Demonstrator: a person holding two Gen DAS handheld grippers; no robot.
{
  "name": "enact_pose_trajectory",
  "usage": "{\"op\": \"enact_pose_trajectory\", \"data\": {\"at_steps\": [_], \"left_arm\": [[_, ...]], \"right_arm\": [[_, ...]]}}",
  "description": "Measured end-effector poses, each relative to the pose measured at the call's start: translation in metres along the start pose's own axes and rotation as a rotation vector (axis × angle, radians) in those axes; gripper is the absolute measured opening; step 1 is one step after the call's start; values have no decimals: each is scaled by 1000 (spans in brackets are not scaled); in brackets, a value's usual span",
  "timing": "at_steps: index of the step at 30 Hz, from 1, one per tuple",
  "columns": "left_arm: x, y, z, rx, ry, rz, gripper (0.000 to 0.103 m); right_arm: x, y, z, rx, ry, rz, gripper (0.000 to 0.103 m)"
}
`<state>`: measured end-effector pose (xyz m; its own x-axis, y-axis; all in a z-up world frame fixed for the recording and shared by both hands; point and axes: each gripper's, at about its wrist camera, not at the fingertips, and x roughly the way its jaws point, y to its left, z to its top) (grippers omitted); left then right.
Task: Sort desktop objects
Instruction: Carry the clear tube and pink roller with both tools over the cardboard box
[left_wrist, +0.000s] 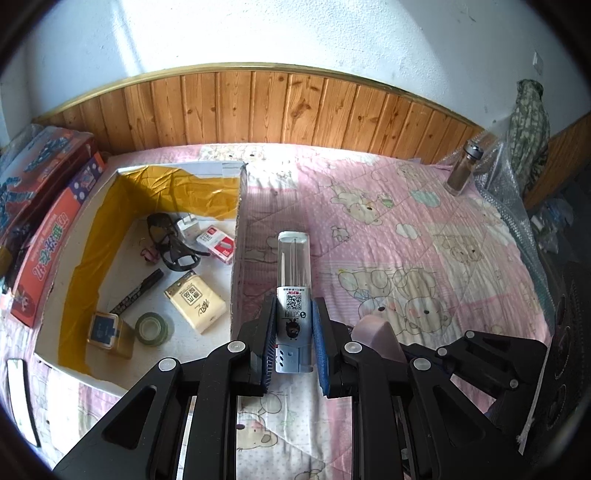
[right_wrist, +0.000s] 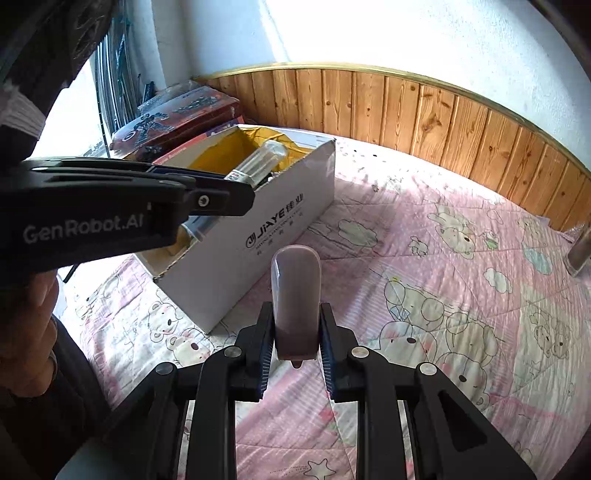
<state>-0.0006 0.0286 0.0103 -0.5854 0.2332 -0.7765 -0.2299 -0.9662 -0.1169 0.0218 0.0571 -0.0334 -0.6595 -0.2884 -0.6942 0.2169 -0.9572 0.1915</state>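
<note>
Refill tube (left_wrist: 293, 280) lengthwise in left hand-held gripper (left_wrist: 293, 334) — right hand-held gripper (right_wrist: 295, 338) clamping pink eraser (right_wrist: 295, 302) likewise.

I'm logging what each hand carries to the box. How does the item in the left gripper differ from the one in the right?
The clear tube in the left gripper is see-through, with a printed QR label; the pink piece in the right gripper is opaque and plain. The tube's far end is flat, the pink piece's rounded. Both are clamped between pads, pointing forward above the quilt.

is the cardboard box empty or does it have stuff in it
Not empty: the box holds glasses, a marker, tape and tissues.
</note>
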Motion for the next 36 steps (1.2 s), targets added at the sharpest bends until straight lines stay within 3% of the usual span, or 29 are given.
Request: {"op": "enact_pose_trajectory", "data": {"at_steps": [6, 13, 24, 36], "left_arm": [[-16, 8, -9, 9, -37, -22, 19], [-30, 36, -8, -47, -68, -27, 19], [-42, 102, -3, -254, -65, -124, 19], [-45, 147, 4, -354, -72, -154, 19]], "right_arm": [[-14, 15, 7, -34, -47, 17, 24], [-26, 22, 20, -20, -107, 47, 24], [-37, 41, 38, -37, -134, 82, 24], [-31, 76, 76, -53, -137, 130, 24]]}}
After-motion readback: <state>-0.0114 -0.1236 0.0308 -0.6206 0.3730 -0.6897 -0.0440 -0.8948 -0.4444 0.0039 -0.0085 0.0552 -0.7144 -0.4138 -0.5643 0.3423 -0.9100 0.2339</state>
